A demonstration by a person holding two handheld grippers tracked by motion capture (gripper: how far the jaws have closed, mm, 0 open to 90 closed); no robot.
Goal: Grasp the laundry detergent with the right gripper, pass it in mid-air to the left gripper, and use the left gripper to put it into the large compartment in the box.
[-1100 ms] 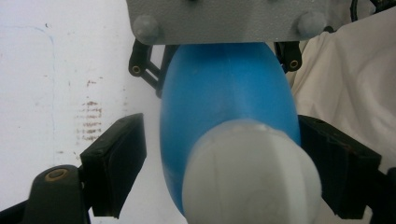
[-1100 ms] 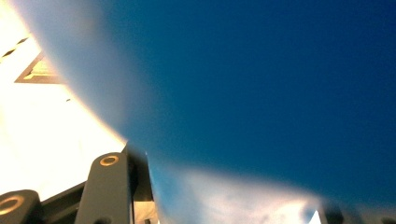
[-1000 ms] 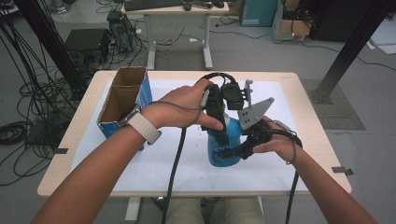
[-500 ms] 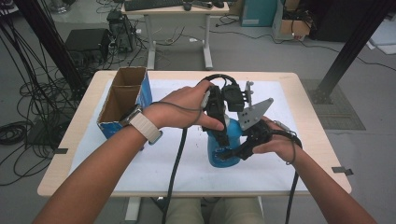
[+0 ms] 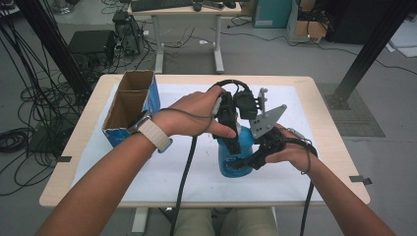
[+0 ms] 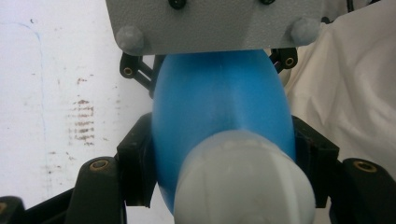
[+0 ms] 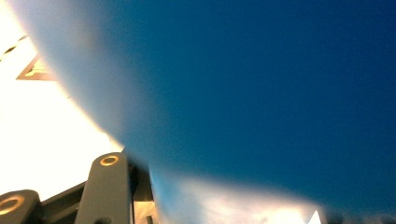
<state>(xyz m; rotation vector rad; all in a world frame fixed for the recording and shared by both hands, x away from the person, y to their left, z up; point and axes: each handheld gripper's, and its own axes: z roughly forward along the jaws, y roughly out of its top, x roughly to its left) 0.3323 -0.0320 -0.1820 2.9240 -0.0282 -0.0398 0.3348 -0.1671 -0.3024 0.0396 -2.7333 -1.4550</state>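
1. A blue bottle is stood upright on the white sheet that covers the tabletop, a bit toward the near edge and roughly midway between the left and right edges.
2. The bottle's upper part is gripped from above by the left gripper. In the left gripper view the blue body is seen squeezed between the two black jaws, with the whitish cap closest to the camera. Those jaws have just been closing, and by now they are pressed onto the bottle on both sides.
3. The lower part of the bottle is held from the right side by the right gripper, jaws tight on it. In the right gripper view almost everything is taken up by blurry blue plastic, so the pad contact itself can't be made out there; only one black jaw is seen at the bottom left.
4. The grey three-cornered plate of the right gripper is seen sticking up just beside the left gripper.
5. A cardboard box with blue sides is parked near the far left corner of the tabletop, open at the top, well apart from the bottle.
6. A black cable is trailed from the left gripper over the near edge.
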